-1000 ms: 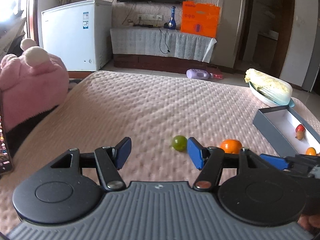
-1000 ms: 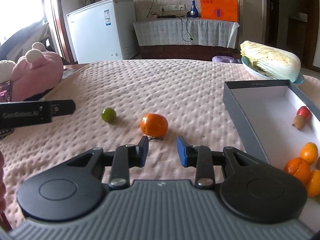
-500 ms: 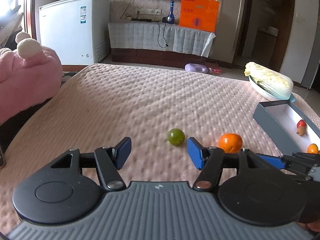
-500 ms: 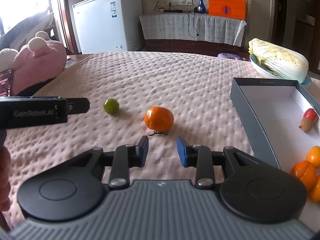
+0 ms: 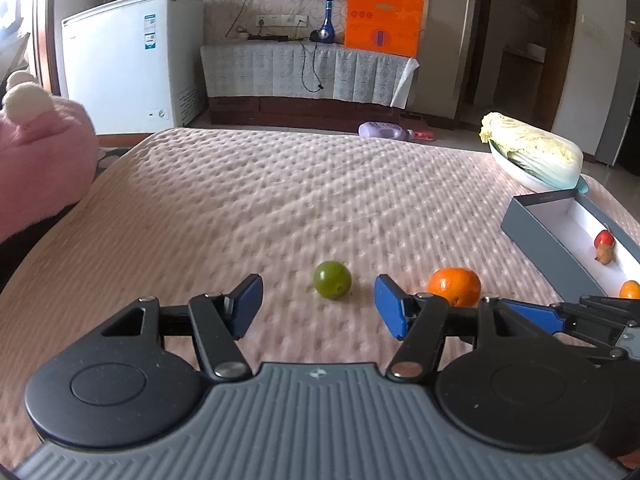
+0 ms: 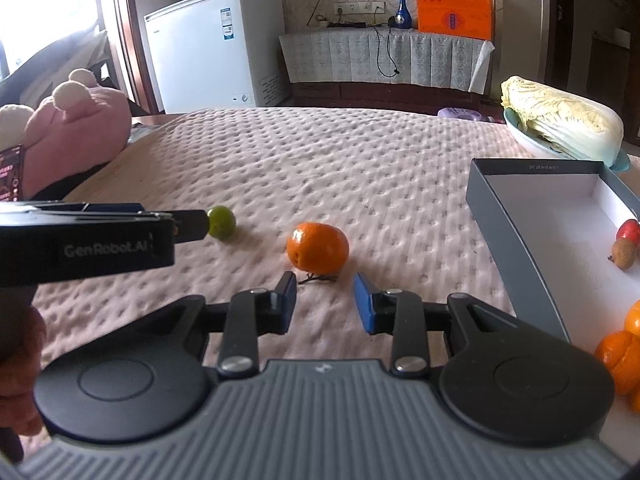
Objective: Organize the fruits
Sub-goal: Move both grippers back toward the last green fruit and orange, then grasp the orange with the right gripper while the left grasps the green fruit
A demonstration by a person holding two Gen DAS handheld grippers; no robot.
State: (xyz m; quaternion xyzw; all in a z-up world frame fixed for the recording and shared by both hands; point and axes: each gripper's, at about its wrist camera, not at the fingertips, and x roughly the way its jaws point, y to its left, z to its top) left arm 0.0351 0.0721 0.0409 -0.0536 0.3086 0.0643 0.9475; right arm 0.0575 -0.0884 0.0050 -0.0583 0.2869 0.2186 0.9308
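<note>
Biggest thing first: I'm working over the pink quilted bedspread, with the grey box off to my right already holding a few oranges and small fruits. A napa cabbage sits behind it, out of the way. The orange lies just ahead of my right gripper, jaws narrow and empty. The round green fruit sits dead ahead between the spread, empty jaws of my left gripper, which is nearer to it. Nothing blocks either path.
</note>
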